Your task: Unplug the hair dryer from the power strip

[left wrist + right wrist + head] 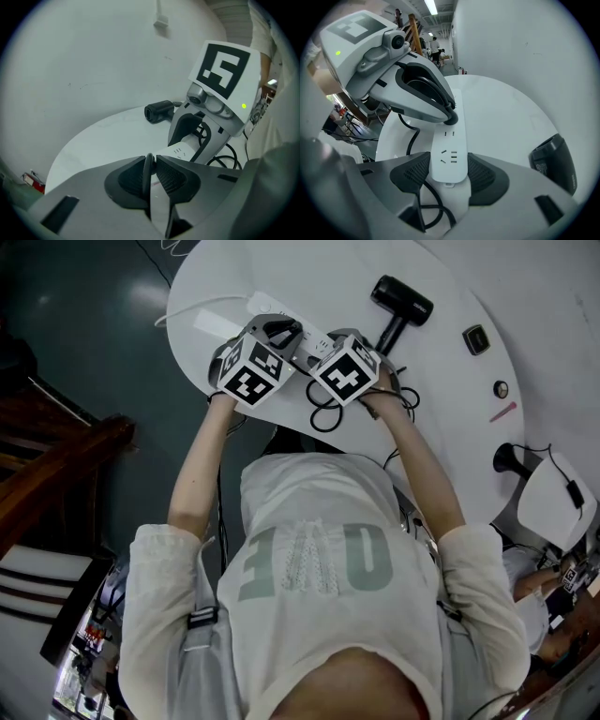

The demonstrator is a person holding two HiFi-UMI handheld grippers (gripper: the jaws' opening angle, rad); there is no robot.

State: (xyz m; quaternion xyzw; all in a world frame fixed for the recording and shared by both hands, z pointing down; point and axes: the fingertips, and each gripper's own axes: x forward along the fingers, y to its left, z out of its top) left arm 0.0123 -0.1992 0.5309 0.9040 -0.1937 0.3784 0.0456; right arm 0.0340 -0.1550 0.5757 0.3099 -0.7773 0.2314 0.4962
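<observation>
A white power strip [450, 145] lies on the round white table [450, 399]. My right gripper [449, 173] straddles its near end, both pads pressed against its sides. My left gripper [151, 161] comes down on the strip farther along, with its pads closed on a black plug [148, 169]. In the right gripper view that plug [451, 117] sits in the strip under the left gripper's tips. The black hair dryer [403, 304] lies beyond on the table, also seen as the hair dryer [553, 161] at the right. In the head view the power strip [261, 306] runs under both grippers.
A black cord [323, 413] loops near the table's front edge by my right hand. A small black square object [476, 338], a round knob [501, 388] and a pink pen [502, 412] lie at the right. A dark wooden rail [56, 465] stands left of the table.
</observation>
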